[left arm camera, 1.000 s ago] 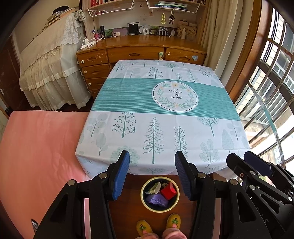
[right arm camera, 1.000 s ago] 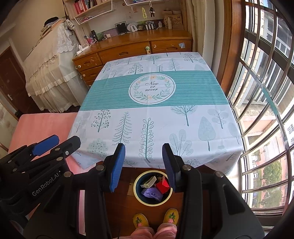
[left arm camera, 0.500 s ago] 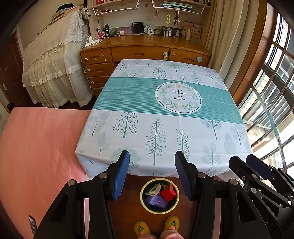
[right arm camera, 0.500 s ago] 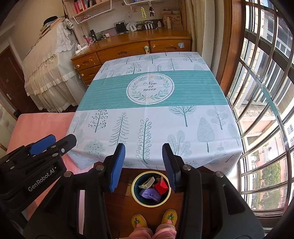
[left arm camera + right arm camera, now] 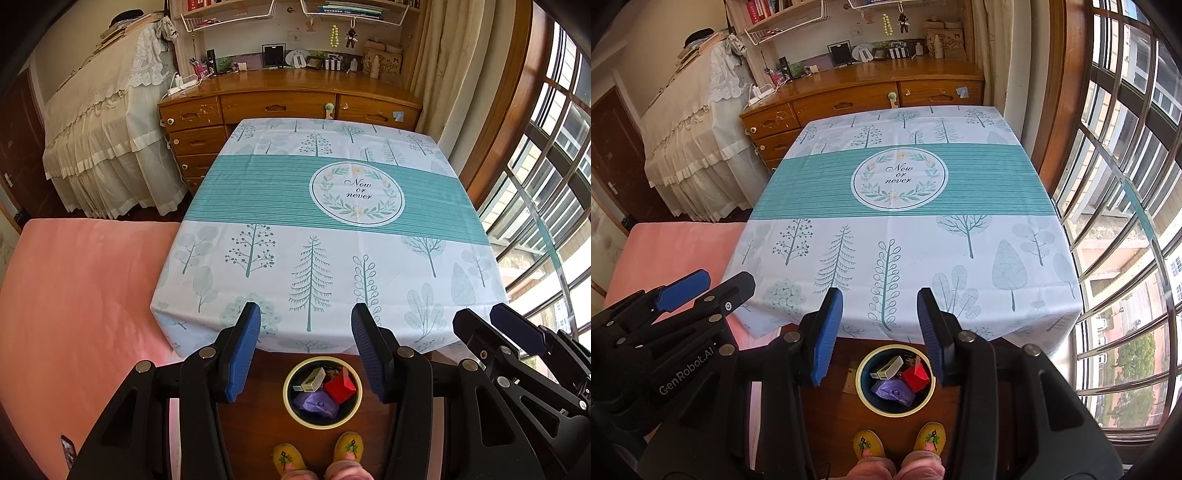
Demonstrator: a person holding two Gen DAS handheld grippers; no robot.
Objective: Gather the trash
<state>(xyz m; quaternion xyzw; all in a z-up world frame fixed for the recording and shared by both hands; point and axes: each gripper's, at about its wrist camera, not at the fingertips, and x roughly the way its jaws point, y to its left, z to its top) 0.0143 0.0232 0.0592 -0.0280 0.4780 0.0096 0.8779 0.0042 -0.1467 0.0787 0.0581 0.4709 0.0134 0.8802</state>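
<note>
Left wrist view is showing both the left claw and right claw gaping wide, empty, with the trash bin sitting at 6 o'clock below the tabletop.

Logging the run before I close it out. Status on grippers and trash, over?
Left gripper open, empty. Right gripper open, empty. Bin on floor holds red box, purple wrapper, small carton. Nothing on tablecloth.

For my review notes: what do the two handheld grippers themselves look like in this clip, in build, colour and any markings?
Both are matte black plastic frames with silver screw heads at the joints. The left gripper and right gripper each carry two long fingers faced with ribbed blue pads. White "GenRobot.AI" lettering runs along the left gripper's side, seen from the right wrist view. No cables or sleeves show.
</note>
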